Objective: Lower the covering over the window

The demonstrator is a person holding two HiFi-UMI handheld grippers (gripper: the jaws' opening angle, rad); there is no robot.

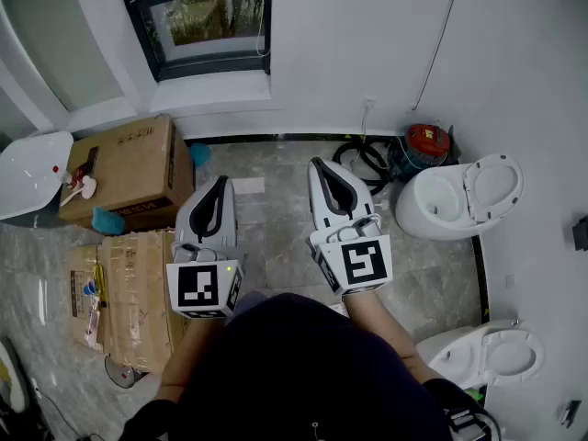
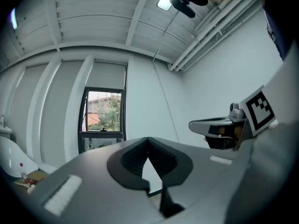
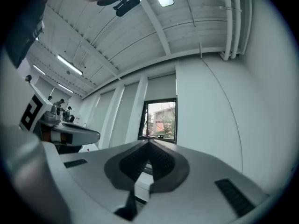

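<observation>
The black-framed window (image 1: pixel 197 16) is set in the white wall ahead, with trees and a building outside. A grey blind (image 2: pixel 108 76) covers the part above the glass; it shows too in the right gripper view as the blind (image 3: pixel 162 87) over the window (image 3: pixel 162 119). My left gripper (image 1: pixel 220 182) and right gripper (image 1: pixel 317 163) are held side by side, well short of the wall, pointing at it. Both are shut with nothing between the jaws. A thin cord (image 1: pixel 265 16) hangs at the window's right edge.
Cardboard boxes (image 1: pixel 129 173) lie on the floor to the left, beside a white basin (image 1: pixel 32 173). Two toilets (image 1: pixel 459 196) (image 1: pixel 487 356) stand to the right. A coiled hose with a red tool (image 1: pixel 427 141) lies by the wall. A thin cable (image 1: pixel 441 35) runs down the wall.
</observation>
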